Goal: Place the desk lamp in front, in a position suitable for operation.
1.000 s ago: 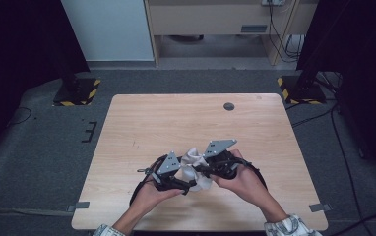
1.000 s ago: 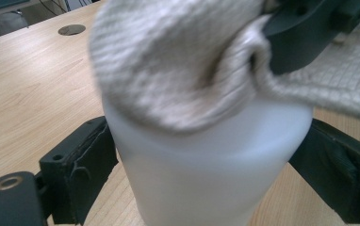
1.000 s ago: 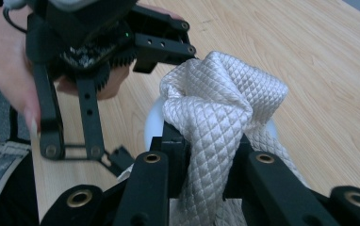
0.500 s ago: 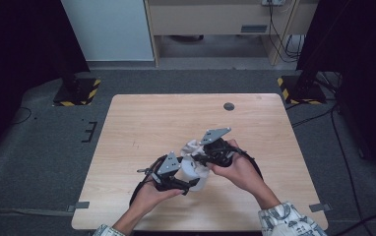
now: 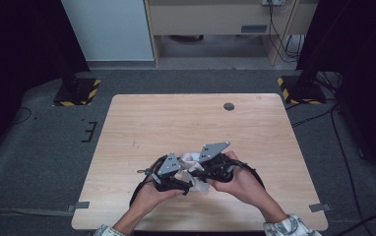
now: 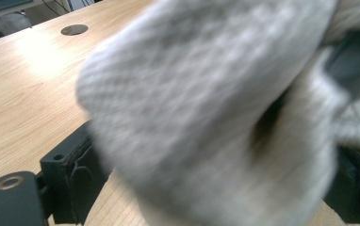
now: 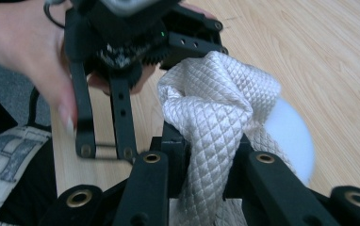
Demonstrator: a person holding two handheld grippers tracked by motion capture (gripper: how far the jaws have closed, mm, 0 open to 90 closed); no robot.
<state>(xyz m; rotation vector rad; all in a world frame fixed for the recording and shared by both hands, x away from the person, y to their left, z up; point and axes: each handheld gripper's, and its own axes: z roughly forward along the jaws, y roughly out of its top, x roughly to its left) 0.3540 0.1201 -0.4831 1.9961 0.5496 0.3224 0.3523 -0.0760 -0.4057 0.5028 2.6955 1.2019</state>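
A white quilted cloth (image 5: 192, 160) is bunched up between my two grippers over the near part of the wooden table (image 5: 186, 123). My right gripper (image 7: 206, 150) is shut on a fold of the cloth (image 7: 216, 108), which rises from its jaws toward the left gripper (image 7: 197, 37). In the left gripper view the cloth (image 6: 206, 117) hangs close to the camera and hides most of the scene. My left gripper (image 6: 211, 183) has its jaws set apart on either side of the bunch; whether they press on it is hidden. In the high view the left gripper (image 5: 188, 183) and right gripper (image 5: 198, 169) almost meet.
A round dark cable port (image 5: 229, 106) sits in the table near its far edge. The far half of the tabletop is bare wood. Black stands with yellow-black striped feet (image 5: 78, 93) flank the table on the floor. Cables loop from both grippers near the front edge.
My right gripper lifted and swung left with the cloth half a second ago, then came back down and right. The left gripper stayed where it was.
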